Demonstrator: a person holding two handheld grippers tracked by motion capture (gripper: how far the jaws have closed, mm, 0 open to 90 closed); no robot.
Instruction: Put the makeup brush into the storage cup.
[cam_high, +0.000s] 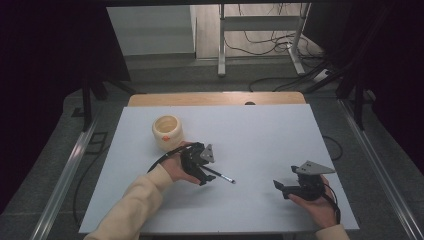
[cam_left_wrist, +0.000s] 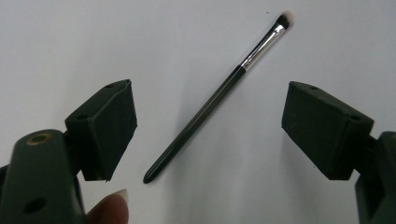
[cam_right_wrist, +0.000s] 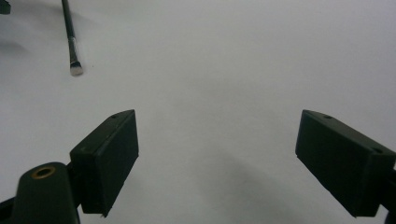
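You hovered your left gripper (cam_high: 207, 177) over the makeup brush (cam_high: 220, 175), jaws wide.

From the high view, the brush lay flat on the white table (cam_high: 260, 135) beside a cream pot (cam_high: 168, 131), your right gripper (cam_high: 281, 187) well apart. Your left gripper view showed the brush (cam_left_wrist: 212, 98) between spread jaws, untouched. Your right gripper view showed jaws wide, empty, brush tip (cam_right_wrist: 76, 69) far off.
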